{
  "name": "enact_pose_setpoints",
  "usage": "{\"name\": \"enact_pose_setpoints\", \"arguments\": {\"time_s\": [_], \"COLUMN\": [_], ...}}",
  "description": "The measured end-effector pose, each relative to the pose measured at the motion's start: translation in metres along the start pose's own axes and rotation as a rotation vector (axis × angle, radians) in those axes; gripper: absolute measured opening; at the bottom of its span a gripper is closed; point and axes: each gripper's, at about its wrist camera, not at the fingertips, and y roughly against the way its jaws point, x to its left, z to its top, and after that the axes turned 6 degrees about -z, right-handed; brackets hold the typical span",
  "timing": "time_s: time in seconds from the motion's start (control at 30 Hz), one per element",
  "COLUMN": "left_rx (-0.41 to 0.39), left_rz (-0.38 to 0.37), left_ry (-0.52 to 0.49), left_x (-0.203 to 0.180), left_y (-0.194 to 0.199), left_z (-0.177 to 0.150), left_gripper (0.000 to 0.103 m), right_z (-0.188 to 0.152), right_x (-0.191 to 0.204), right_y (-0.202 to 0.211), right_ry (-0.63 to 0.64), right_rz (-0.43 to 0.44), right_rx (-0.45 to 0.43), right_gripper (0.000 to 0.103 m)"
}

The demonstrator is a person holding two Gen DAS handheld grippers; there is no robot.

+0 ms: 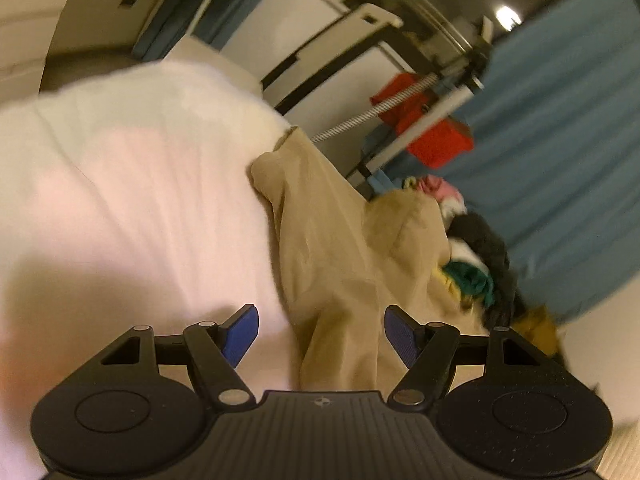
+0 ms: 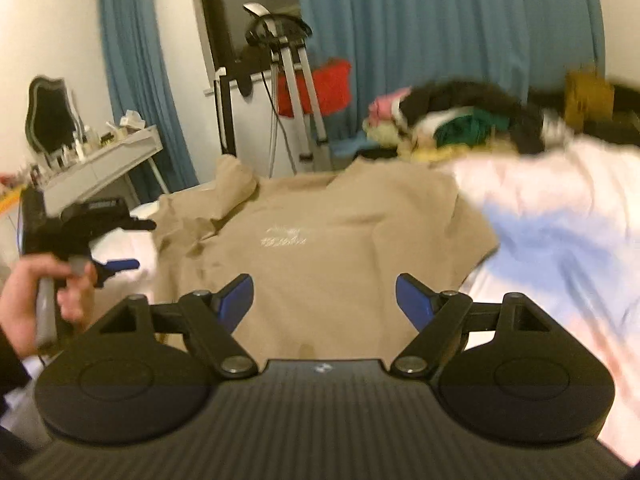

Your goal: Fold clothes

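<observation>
Right wrist view, lower centre: my right gripper [image 2: 325, 300] sits with its blue pads spread wide, nothing between them, poised over the near hem of the tan T-shirt [image 2: 320, 248]. I judge it held there so it can drop onto an edge once the garment is squared

Left wrist view, lower centre: my left gripper [image 1: 321, 334] is likewise spread apart and empty, the same tan T-shirt [image 1: 340, 264] running up between the pads from the bottom edge. Camera is rolled hard, so the room tilts; I read this as the hand swinging in from the side toward a sleeve

Left of the right wrist frame: the person's left hand [image 2: 36, 300] wraps the grey handle, so the left tool is beside the shirt's crumpled side

The shirt lies chest-up on the white bed sheet [image 2: 560, 240], mid-frame. Pale print across the chest, too blurred to read. Its right-hand sleeve is spread flat; the left-hand side is rumpled and bunched upward. No fold made yet, by my reckoning

Beyond it, upper right: a pile of mixed clothes [image 2: 460, 120], dark, green, pink

Farthest: blue curtains [image 2: 440, 20], a red cloth [image 2: 332, 84] on a stand
</observation>
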Motion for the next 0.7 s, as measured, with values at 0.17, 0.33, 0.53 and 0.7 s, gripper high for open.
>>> {"name": "enact_pose_setpoints", "arguments": {"time_s": [0.17, 0.33, 0.53, 0.7], "left_rx": [-0.034, -0.084, -0.076, -0.110], "left_rz": [-0.001, 0.028, 0.149, 0.354], "left_ry": [0.056, 0.034, -0.137, -0.266], "left_x": [0.007, 0.006, -0.027, -0.033], "left_y": [-0.034, -0.069, -0.086, -0.079], "left_z": [0.011, 0.027, 0.054, 0.080], "left_gripper": [0.070, 0.062, 0.002, 0.003], "right_z": [-0.003, -0.002, 0.000, -0.002], "right_x": [-0.020, -0.041, -0.055, -0.066], "right_y": [-0.019, -0.042, -0.059, -0.069], "right_ry": [-0.034, -0.100, -0.156, -0.205], "right_rz": [0.005, 0.006, 0.010, -0.006], "right_rx": [-0.006, 0.008, 0.013, 0.030], "right_gripper": [0.080, 0.080, 0.080, 0.080]}}
